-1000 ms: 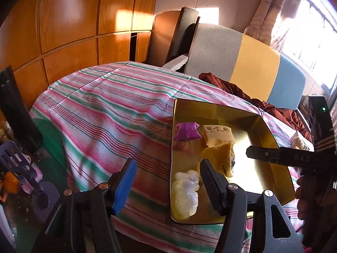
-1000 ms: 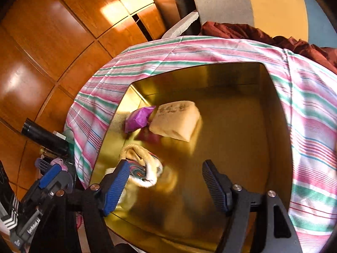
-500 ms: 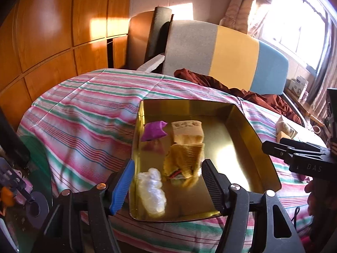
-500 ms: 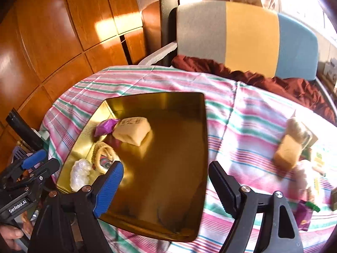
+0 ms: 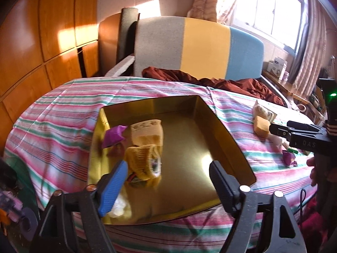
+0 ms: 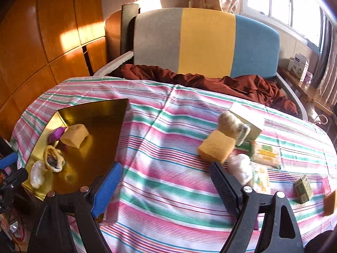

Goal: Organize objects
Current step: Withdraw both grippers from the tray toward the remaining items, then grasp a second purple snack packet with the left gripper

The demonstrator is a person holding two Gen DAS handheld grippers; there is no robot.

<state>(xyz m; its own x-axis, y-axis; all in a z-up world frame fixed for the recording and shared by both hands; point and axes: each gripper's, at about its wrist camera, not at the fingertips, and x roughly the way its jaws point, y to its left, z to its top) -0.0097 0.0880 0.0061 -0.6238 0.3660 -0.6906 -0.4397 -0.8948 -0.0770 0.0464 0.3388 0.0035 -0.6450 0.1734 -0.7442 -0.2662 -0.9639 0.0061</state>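
Observation:
A gold tray [image 5: 185, 139] sits on the striped tablecloth [image 5: 59, 126]. It holds a purple wrapper [image 5: 113, 137], a tan sponge [image 5: 147, 132], a yellow knitted piece [image 5: 141, 162] and a clear plastic wad [image 6: 36, 174]. My left gripper [image 5: 167, 185] hovers over the tray's near end, its jaws opening with nothing between them. My right gripper [image 6: 165, 188] is above bare cloth right of the tray [image 6: 99, 143], jaws also opening and empty. Just beyond its black finger lie a yellow sponge [image 6: 217, 145], a fuzzy beige roll [image 6: 231, 124] and a white plastic wad [image 6: 240, 168].
Printed packets [image 6: 266, 154], a small green box [image 6: 303, 188] and an orange sponge [image 6: 329, 202] lie at the right. A dark red blanket [image 6: 210, 82] is bunched at the far edge before a grey, yellow and blue chair back [image 6: 206, 42]. Wooden panels line the left wall.
Both views have swung to the right. My right gripper left the tray and now stands over the cloth near the loose pile. Both pairs of jaws stand wider.

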